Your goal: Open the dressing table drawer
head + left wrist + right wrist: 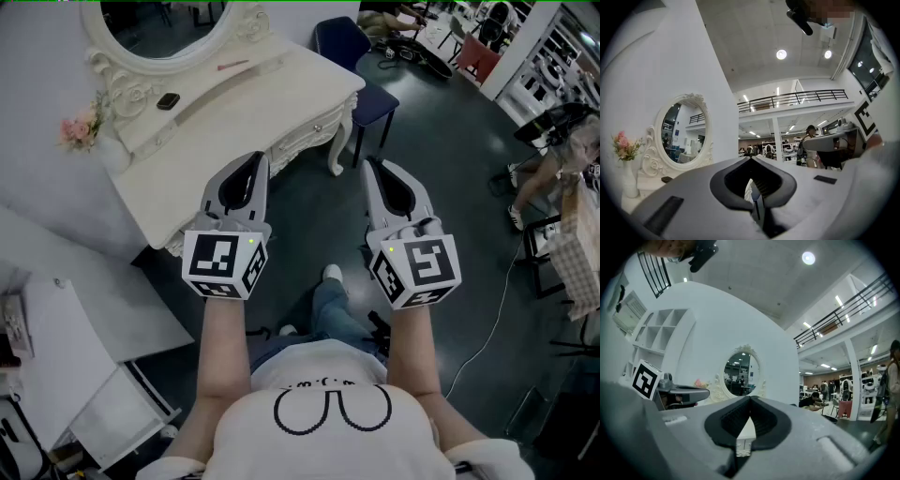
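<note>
The white dressing table [216,122] stands at the upper left of the head view, with an oval mirror [164,23] at its back. Its carved drawer front [302,137] runs along the edge that faces the floor. My left gripper [260,161] hovers just off that edge, jaws shut with nothing between them. My right gripper [372,165] is held beside it over the dark floor, also shut and empty. The left gripper view looks over shut jaws [751,159] at the mirror [684,129]. The right gripper view shows shut jaws [750,399] and the mirror [740,373].
A small black object [168,101] and a pink item [232,65] lie on the table top, with pink flowers [80,127] at its left end. A blue chair [354,52] stands behind the table. White shelving [84,366] is at lower left, a person [553,173] at right.
</note>
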Demonstrator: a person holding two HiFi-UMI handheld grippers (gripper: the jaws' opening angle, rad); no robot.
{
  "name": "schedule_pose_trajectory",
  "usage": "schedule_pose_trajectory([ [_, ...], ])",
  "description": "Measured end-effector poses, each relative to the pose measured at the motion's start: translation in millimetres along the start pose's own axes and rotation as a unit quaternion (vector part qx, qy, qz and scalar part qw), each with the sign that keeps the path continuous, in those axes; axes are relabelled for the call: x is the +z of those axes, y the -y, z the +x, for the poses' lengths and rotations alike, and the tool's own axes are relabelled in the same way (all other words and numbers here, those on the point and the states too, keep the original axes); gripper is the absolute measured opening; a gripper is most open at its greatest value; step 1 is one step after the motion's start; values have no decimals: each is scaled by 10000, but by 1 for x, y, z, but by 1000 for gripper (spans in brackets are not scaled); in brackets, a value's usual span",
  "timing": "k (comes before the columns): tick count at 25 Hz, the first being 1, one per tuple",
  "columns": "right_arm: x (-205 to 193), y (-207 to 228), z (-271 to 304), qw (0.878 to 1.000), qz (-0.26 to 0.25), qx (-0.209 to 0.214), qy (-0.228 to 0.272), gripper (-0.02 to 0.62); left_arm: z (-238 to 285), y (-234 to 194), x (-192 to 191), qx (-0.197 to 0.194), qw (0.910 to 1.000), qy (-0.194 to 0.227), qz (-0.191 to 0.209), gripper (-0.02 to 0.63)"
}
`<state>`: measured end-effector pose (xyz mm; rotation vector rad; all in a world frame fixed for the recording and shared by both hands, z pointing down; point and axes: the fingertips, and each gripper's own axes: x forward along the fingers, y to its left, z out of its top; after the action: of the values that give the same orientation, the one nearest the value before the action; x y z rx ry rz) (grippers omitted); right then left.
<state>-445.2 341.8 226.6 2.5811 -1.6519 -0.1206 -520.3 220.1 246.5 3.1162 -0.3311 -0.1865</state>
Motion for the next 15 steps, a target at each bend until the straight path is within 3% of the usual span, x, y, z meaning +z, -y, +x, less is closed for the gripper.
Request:
schedule_pose_trajectory([
  [8,-16,40,38,9999,120,49,-35,2,51,-6,-17,82,9999,-104,15,-2],
  [15,-30,111,100,9983,557,180,20,2,136,-16,-33,266,9994,-232,45,-2],
])
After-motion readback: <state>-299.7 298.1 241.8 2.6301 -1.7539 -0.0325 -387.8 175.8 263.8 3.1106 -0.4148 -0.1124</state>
